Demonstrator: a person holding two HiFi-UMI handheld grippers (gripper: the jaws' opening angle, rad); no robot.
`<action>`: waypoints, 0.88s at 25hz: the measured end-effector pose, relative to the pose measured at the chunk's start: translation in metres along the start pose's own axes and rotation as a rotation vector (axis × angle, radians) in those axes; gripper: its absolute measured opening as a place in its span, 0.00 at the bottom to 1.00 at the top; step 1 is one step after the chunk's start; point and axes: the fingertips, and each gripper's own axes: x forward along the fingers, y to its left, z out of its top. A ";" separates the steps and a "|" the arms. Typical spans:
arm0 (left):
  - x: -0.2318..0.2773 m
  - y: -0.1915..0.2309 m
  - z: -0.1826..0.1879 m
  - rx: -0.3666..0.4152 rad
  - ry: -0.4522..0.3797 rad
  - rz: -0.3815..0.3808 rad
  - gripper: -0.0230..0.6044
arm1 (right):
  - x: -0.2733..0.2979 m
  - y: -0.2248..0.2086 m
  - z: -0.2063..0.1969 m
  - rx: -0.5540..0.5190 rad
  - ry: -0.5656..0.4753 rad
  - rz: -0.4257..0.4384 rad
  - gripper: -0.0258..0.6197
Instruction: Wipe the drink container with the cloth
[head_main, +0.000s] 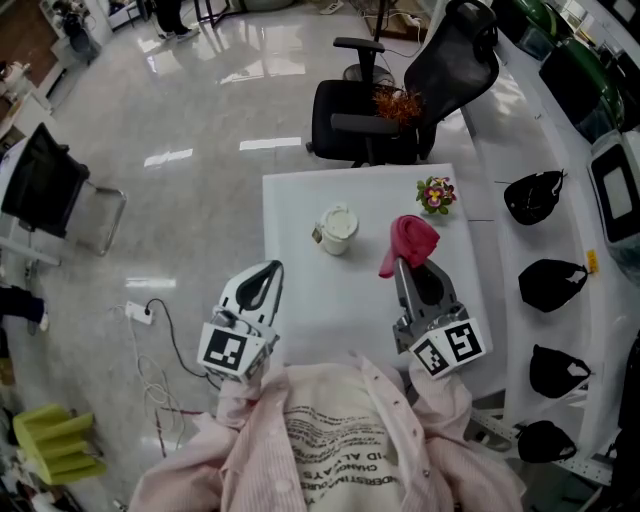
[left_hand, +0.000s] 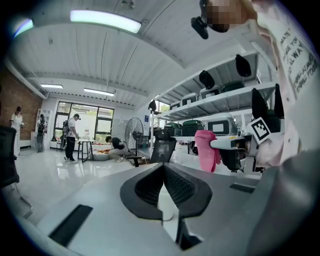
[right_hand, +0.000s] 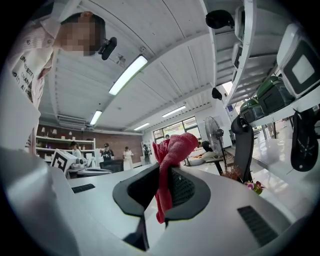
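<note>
A white lidded drink cup (head_main: 337, 229) stands on the white table (head_main: 300, 300), toward its far middle. My right gripper (head_main: 404, 262) is shut on a red cloth (head_main: 410, 241), held above the table to the right of the cup; in the right gripper view the cloth (right_hand: 171, 165) bunches out between the jaws. My left gripper (head_main: 270, 272) hovers at the table's left edge, near and left of the cup, shut with nothing in it. In the left gripper view its jaws meet, and the cloth (left_hand: 206, 149) in the other gripper shows at the right.
A small pot of flowers (head_main: 435, 194) sits at the table's far right corner. A black office chair (head_main: 400, 95) stands behind the table. A white shelf (head_main: 520, 290) with black helmets (head_main: 535, 196) runs along the right. Cables (head_main: 160, 350) lie on the floor at left.
</note>
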 end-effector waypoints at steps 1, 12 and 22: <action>-0.001 0.001 0.000 0.000 0.003 0.003 0.04 | 0.000 -0.001 0.000 0.005 0.000 -0.002 0.10; -0.002 0.009 0.005 0.014 -0.005 0.014 0.04 | 0.003 -0.008 0.000 0.018 -0.004 -0.029 0.09; 0.002 0.012 -0.001 0.008 0.018 0.015 0.04 | 0.003 -0.015 -0.006 0.036 0.002 -0.047 0.09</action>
